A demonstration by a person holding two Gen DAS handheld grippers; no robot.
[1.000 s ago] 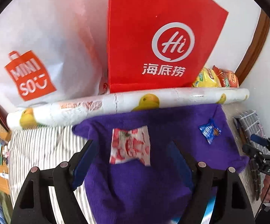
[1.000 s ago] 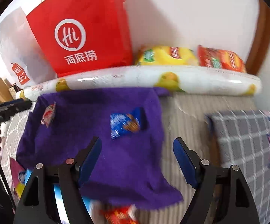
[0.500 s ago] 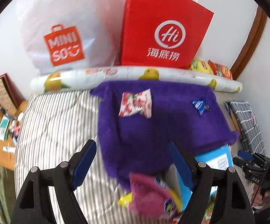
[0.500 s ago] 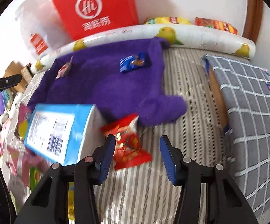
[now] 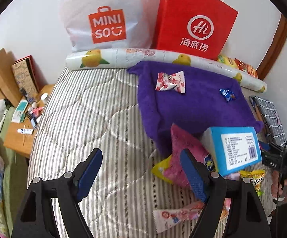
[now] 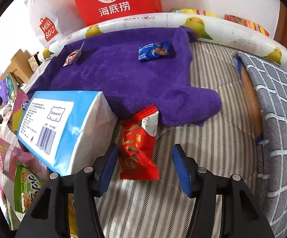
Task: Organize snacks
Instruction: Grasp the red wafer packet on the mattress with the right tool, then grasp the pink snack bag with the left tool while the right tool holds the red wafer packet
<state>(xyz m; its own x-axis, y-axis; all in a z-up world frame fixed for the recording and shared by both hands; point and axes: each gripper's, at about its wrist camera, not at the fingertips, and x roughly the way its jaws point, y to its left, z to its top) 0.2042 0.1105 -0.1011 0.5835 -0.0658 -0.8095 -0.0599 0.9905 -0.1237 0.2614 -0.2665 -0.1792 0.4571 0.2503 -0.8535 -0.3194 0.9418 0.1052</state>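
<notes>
The right gripper [image 6: 143,166] points down at a striped bed cover [image 6: 213,91], its blue jaws part open and widening slightly. A red snack packet [image 6: 137,148] lies between them; the left jaw is at its edge, the right jaw clear of it, so nothing is gripped. Just left of the packet sits a blue tissue pack [image 6: 64,123], and beyond both spreads a purple towel [image 6: 123,75] carrying a blue wrapped biscuit [image 6: 153,50] and a pink-and-white sweet [image 6: 72,56].

A second ago this gripper was wide open above the towel; it has since dropped to the packet and narrowed around it, so picking up this snack looks like the step in hand.

The left gripper [image 5: 141,174] hangs wide open and empty over bare striped cover, beside a pink snack bag [image 5: 183,150]. Earlier it framed the sweet on the towel; now it has pulled back, bringing the loose snack pile into view.
</notes>
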